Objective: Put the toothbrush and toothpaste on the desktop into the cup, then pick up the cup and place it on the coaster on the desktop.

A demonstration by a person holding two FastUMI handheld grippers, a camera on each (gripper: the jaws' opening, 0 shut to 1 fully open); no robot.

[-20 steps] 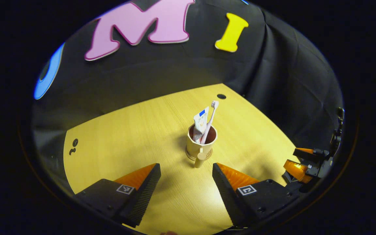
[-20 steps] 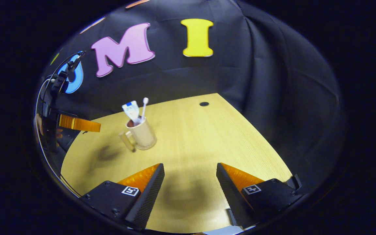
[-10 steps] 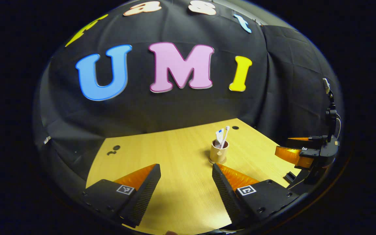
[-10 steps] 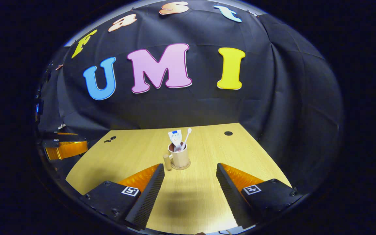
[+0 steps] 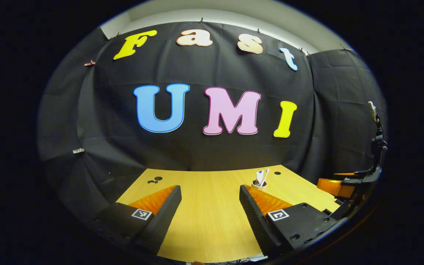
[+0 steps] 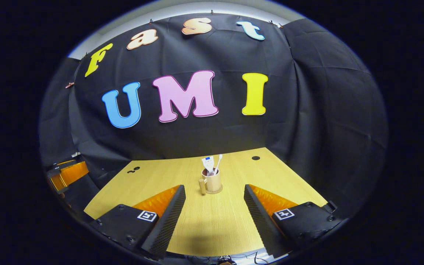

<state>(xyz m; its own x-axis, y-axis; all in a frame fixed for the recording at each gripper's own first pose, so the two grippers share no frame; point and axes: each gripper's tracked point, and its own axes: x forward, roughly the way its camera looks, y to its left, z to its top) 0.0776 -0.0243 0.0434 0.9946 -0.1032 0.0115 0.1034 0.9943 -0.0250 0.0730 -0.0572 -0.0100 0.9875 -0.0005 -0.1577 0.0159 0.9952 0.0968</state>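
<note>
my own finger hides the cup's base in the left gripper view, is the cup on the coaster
observer: yes, in the right gripper view the cup stands upright on the round coaster.
operator: which way is its handle
observer: the handle sticks out on the cup's left side in that view.
operator: right gripper holding anything
observer: no, the right gripper is open, short of the cup, with bare desktop between its fingers.

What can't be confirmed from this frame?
- Coaster: right gripper view, a thin edge under the cup; too small to judge centring.
- Cup body: left gripper view, hidden behind the left gripper finger.
- Toothpaste and toothbrush lower ends: hidden inside the cup.
</note>
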